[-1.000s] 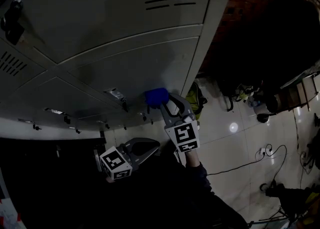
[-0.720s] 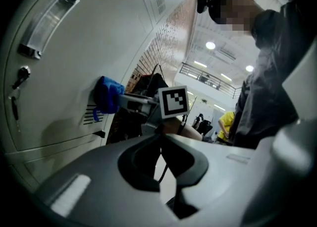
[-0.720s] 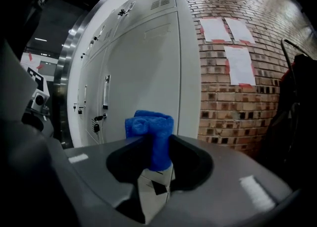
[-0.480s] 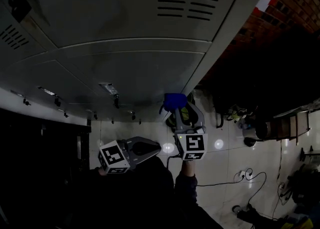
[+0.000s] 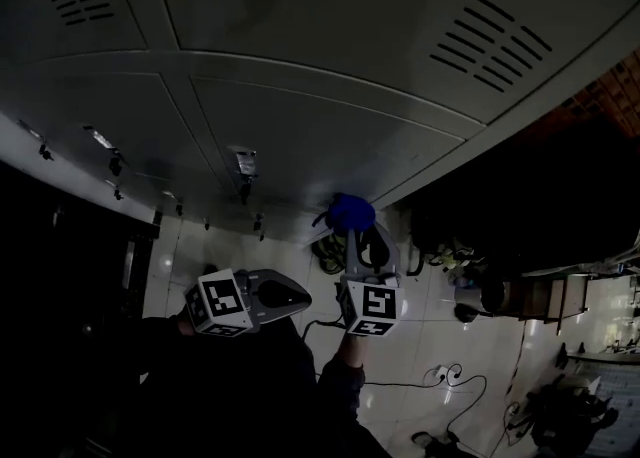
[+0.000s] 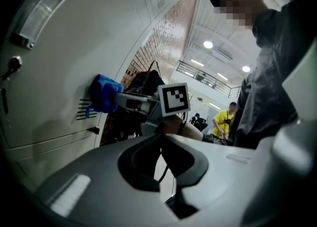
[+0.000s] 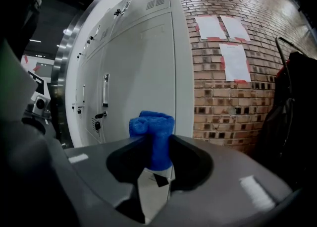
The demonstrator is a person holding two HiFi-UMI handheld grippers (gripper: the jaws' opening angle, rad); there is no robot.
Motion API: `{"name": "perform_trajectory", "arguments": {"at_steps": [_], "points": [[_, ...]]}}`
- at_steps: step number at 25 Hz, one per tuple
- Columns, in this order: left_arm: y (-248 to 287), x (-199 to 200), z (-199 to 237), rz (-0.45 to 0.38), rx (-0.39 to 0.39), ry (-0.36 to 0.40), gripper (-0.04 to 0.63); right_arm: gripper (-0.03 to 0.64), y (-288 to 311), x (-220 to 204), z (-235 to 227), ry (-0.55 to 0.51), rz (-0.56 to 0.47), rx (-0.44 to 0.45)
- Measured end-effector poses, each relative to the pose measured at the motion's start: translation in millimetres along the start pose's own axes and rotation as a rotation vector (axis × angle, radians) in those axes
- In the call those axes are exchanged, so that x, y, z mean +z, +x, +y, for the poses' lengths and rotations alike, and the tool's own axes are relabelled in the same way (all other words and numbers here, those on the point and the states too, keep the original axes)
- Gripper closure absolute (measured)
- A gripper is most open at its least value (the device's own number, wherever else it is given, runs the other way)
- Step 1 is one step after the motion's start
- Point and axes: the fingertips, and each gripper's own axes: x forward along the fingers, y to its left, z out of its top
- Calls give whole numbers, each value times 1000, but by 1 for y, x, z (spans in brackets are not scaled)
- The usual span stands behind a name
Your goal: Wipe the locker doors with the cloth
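**Blue cloth clamped in right gripper, at the locker face**

- The cloth (image 7: 153,139) is a soft, thick, fluffy wad. I judge it light and limp, and likely to squash and drag on the metal rather than slide freely.
- The right gripper (image 7: 156,145) clenches the cloth's lower half, and the bunched top stands proud of the jaw tips. That proud part is the working pad. The hold looks deep enough, and a grip nearer the top would put the jaw tips against the paint.
- In the head view the cloth (image 5: 350,214) is just below centre, toward 6 o'clock. In the left gripper view the cloth (image 6: 104,93) appears to touch the locker door (image 6: 59,72), next to the vent slots (image 6: 84,111) at its 5 o'clock.
- The left gripper (image 5: 298,296) is clenched on nothing. It hangs at 7 o'clock in the head view, well apart from the doors.
- The doors are smooth painted sheet metal: hard, flat and probably slick. The latches (image 5: 243,171), handles and vent slots could snag the pile.
- A brick wall (image 7: 223,97) with taped papers stands at 3 o'clock of the lockers. The glossy tile floor (image 5: 440,276) has cables (image 5: 440,386) at 5 o'clock. The head view is dim.
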Motion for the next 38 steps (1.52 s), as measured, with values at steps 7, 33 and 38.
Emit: {"name": "perform_trajectory", "arguments": {"at_steps": [7, 33, 38], "points": [[-44, -9, 1, -14, 1, -18, 595, 503, 22, -4, 61, -67, 47, 67], [-179, -55, 13, 68, 50, -6, 595, 505, 87, -18, 176, -42, 94, 67], [-147, -44, 7, 52, 50, -9, 595, 505, 77, -22, 148, -36, 103, 59]]}}
